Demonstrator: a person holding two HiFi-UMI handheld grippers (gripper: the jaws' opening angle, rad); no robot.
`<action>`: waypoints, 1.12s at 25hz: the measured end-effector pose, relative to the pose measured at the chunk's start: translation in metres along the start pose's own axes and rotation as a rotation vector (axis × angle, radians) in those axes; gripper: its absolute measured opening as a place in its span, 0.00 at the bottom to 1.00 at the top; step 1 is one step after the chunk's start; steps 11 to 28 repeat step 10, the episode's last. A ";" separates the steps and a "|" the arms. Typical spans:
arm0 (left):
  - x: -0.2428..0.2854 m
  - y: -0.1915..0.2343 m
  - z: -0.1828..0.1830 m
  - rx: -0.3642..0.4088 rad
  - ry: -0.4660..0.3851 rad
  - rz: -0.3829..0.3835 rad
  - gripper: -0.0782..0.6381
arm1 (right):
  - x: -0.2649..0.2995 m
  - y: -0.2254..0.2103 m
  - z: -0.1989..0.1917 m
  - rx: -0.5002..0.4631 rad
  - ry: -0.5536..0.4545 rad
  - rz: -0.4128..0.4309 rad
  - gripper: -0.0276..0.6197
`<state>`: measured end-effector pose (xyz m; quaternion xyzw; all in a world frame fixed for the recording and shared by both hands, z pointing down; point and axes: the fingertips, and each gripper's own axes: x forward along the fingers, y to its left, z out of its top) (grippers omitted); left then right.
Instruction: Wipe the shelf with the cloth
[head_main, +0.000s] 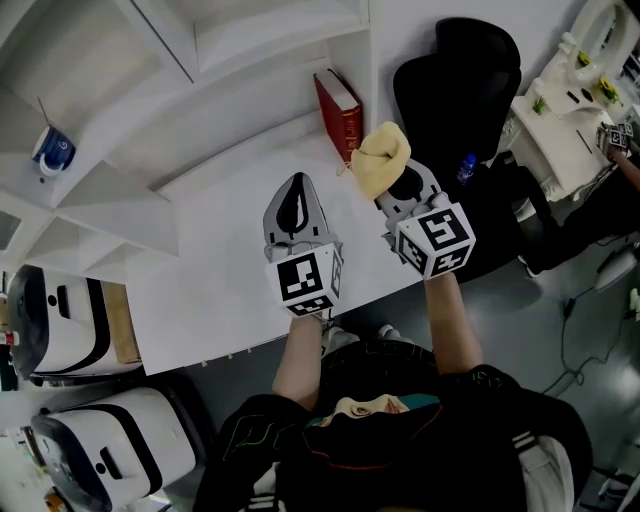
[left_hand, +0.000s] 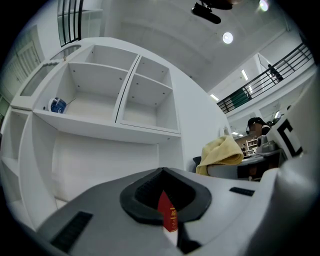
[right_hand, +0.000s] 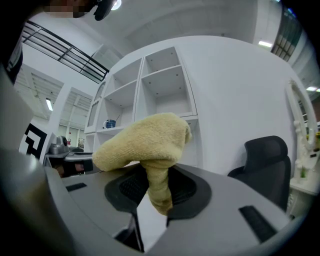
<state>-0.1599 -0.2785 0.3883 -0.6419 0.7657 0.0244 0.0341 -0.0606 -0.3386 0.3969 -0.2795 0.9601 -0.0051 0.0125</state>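
Yellow cloth (right_hand: 140, 140) mushrooms over right hand-held gripper (right_hand: 154, 187), hiding jaw tips; jaws pinch its tail. Left hand-held gripper (head_main: 297, 190) closed, empty; red book (left_hand: 168, 215) half hidden behind it.

cloth (head_main: 382, 158): yellow, bunched at the tip of the right gripper (head_main: 392, 185) (just beside the book)
book (head_main: 338, 108): 1, red, standing on the shelf (head_main: 220, 250)
left gripper (head_main: 296, 198): over the shelf, jaws together
chair (head_main: 462, 70): black

Black office chair (head_main: 470, 70), grey floor (head_main: 520, 310), white wall (right_hand: 235, 90), ceiling light (left_hand: 228, 37).
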 end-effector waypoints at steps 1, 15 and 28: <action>-0.001 0.000 -0.002 0.002 0.006 -0.001 0.10 | 0.000 0.001 -0.002 0.003 0.002 0.004 0.21; -0.006 0.008 -0.018 -0.002 0.066 0.012 0.10 | 0.005 0.015 -0.019 0.019 0.047 0.061 0.20; -0.006 0.008 -0.018 -0.002 0.066 0.012 0.10 | 0.005 0.015 -0.019 0.019 0.047 0.061 0.20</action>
